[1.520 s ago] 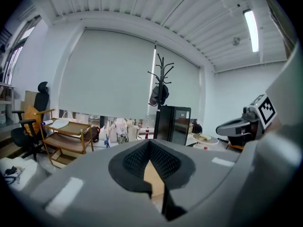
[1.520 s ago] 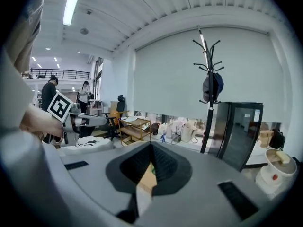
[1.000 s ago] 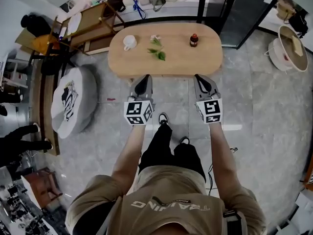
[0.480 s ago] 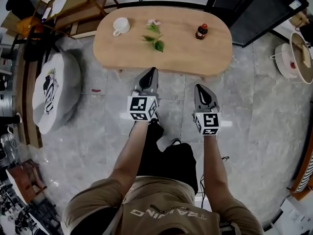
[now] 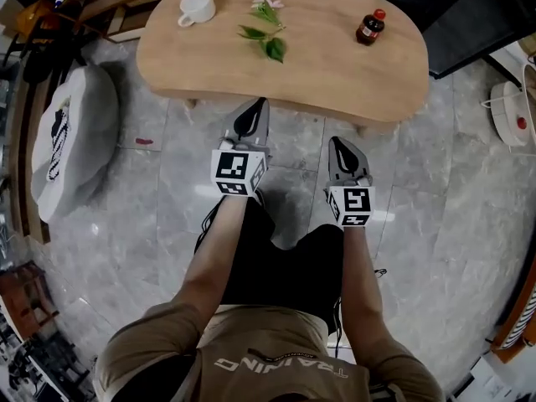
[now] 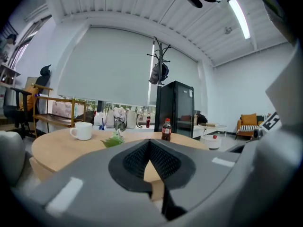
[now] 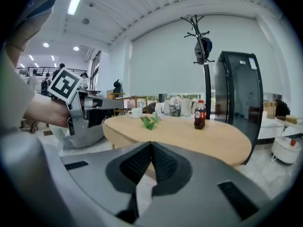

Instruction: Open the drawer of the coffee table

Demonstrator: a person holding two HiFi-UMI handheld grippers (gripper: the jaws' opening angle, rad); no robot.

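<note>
We see that the left tool [image 5: 256, 107] and the right tool [image 5: 338, 143] have both come down lower, and the desk [image 5: 209, 61] now looks nearer to them.

In the head view the top edge of the picture cuts off the far rim of the surface [image 5: 335, 65], and the side under its near rim is hidden from above. In the left gripper view the own body of the left gripper [image 6: 149, 145] covers the near side of the surface. The label of the bottle [image 5: 369, 27] is too small to read
</note>
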